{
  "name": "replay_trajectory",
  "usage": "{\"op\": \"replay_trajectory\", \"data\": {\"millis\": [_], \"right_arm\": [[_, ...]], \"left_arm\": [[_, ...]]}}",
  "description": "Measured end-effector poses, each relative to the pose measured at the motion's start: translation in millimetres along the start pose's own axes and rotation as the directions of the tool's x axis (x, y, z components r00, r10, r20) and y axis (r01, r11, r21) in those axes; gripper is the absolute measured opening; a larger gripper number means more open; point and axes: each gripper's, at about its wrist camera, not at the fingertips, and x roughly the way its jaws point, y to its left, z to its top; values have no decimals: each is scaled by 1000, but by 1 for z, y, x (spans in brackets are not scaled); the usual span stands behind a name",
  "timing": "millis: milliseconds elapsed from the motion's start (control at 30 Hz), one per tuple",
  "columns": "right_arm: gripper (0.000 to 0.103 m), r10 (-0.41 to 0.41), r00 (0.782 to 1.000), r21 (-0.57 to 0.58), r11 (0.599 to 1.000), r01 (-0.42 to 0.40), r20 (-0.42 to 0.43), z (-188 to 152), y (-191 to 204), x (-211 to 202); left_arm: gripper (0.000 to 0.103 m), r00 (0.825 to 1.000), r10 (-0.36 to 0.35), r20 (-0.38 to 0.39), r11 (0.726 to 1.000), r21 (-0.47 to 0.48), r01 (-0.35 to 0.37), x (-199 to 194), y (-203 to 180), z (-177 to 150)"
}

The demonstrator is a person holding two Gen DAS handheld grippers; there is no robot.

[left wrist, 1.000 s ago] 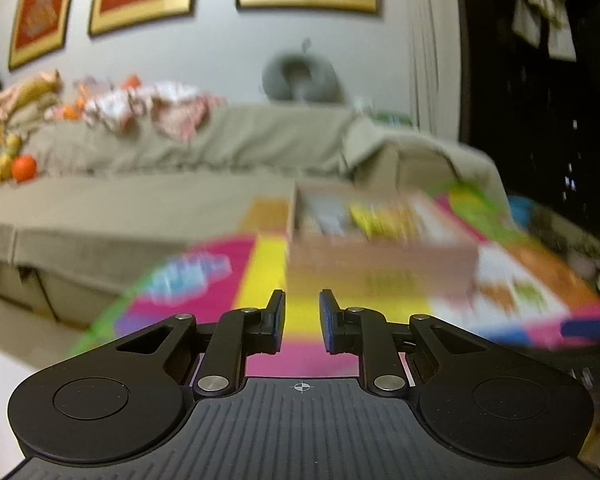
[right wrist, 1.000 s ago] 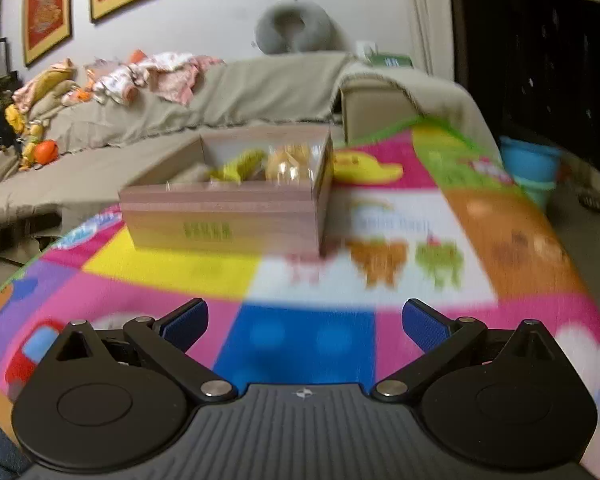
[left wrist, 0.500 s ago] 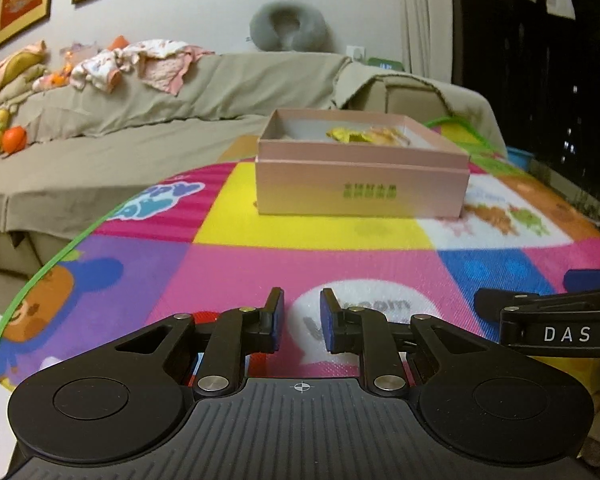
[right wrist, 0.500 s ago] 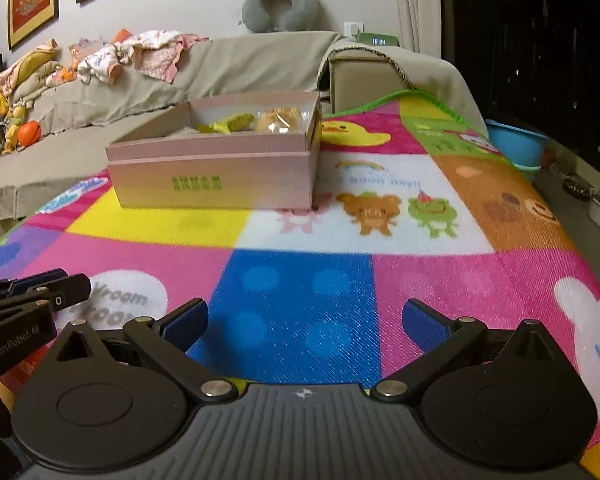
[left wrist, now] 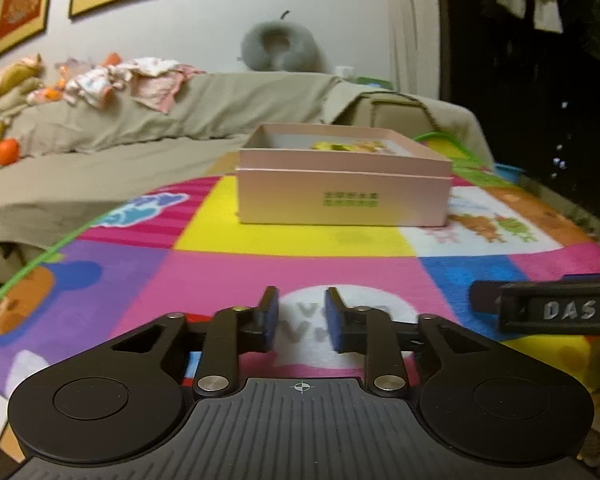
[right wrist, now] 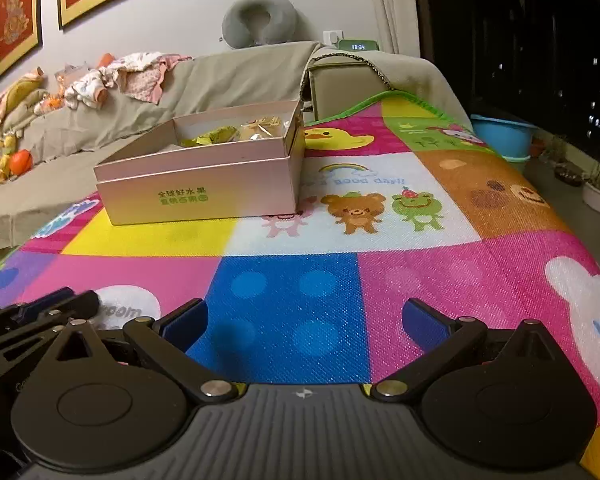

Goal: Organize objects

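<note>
Left gripper (left wrist: 300,314) narrowed to a slim gap, empty; right gripper (right wrist: 305,322) spread wide, empty too. Both held low over the near end of the play mat (right wrist: 440,276), level, side by side, pointing far. Pink box (right wrist: 204,196) straight ahead of the left, ahead and to the left of the right, long axis left-to-right, well apart from both. Yellow packets (right wrist: 216,136) inside. Left probably nearer.

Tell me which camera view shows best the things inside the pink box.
The right wrist view: it looks down into the pink box and shows the yellow packets clearly. The left wrist view sees the box nearly edge-on, with only their tops visible.
</note>
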Motion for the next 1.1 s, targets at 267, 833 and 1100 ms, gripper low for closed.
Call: {"op": "replay_trajectory", "data": {"millis": [267,833,1100], "right_arm": [[103,-53,998,-79,996,51,-25,-1,13,3],[103,-51,999,-79,996,49,-20,-2,13,2],[103,-50,999,-78,996,48,-19,-2,13,2]], "left_arm": [[34,1000,-19,-9,1000,-20,18,0,0,0],[34,1000,-5,0,1000,11,5,0,-4,-2],[34,1000,-3,4,1000,7,3,-1,-4,-3]]}}
